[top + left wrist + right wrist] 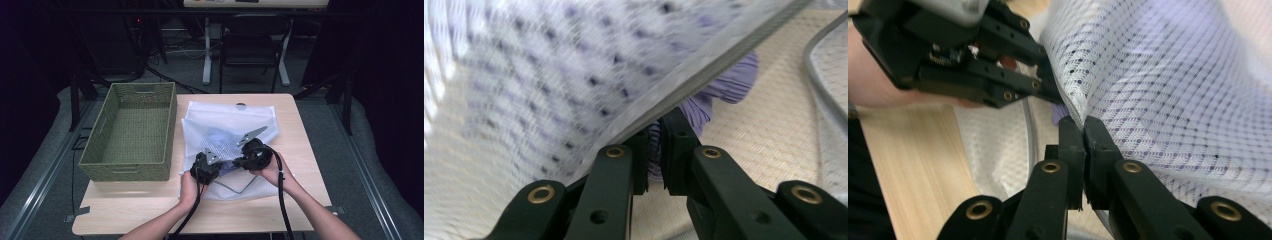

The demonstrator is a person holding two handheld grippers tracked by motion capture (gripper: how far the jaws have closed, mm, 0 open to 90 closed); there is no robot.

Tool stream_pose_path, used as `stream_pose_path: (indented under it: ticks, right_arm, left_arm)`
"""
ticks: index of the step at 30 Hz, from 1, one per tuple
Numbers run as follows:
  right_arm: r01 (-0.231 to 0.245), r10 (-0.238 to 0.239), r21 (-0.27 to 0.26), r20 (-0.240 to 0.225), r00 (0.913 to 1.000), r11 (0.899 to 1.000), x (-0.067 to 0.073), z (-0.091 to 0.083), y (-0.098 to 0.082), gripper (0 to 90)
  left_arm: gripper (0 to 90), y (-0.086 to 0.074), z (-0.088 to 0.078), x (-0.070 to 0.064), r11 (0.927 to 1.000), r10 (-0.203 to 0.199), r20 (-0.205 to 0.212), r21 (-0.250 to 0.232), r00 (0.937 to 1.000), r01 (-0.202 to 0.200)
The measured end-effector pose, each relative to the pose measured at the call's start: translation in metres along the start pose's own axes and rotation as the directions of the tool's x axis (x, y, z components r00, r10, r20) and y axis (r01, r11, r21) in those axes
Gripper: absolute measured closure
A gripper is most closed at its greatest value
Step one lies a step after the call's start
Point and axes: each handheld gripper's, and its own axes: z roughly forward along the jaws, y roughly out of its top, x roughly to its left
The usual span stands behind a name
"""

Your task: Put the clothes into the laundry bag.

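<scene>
Holding purple cloth [724, 90]: white mesh bag [225, 122].

2 black claws [227, 162] (brass rivets, grey plates), trailing black cables [282, 200]

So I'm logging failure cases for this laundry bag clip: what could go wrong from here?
The left gripper pinches purple cloth at the mesh bag's opening edge; pulling may drag the garment back out. The right gripper holds only a thin fold of mesh, which could slip or tear. Lifting might slide the bag toward the table edge.
</scene>
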Motion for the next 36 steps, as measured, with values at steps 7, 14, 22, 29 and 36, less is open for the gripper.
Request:
stream_pose_path:
  ticks: [7, 14, 22, 29, 36]
  right_arm:
    - [-0.004, 0.004, 0.015, -0.001, 1.0, 1.0, -0.002, 0.005, -0.003, 88.1]
    - [-0.007, 0.007, 0.014, -0.002, 1.0, 1.0, -0.003, 0.003, -0.003, 88.1]
    - [-0.014, 0.014, 0.001, 0.002, 0.9999, 1.0, -0.002, 0.0, -0.002, 88.1]
    - [-0.012, 0.012, 0.003, -0.002, 0.9999, 1.0, -0.002, 0.001, -0.001, 88.1]
    - [-0.009, 0.009, 0.01, -0.011, 0.9999, 1.0, -0.001, 0.003, -0.002, 88.1]
  left_arm:
    - [63.9, 0.003, -0.002, -0.002, 0.9988, -0.005, 0.06, 0.048, 0.9982, 0.002]
    - [45.0, 0.007, -0.017, -0.014, 0.9983, 0.0, 0.097, 0.058, 0.9952, -0.006]
    - [47.3, -0.002, -0.016, -0.01, 0.9958, 0.004, 0.042, 0.091, 0.9991, -0.008]
    - [57.9, -0.002, 0.003, -0.014, 0.9941, 0.01, 0.041, 0.107, 0.9991, -0.014]
    - [77.8, -0.003, 0.008, -0.016, 0.9945, 0.063, 0.013, 0.083, 0.998, -0.063]
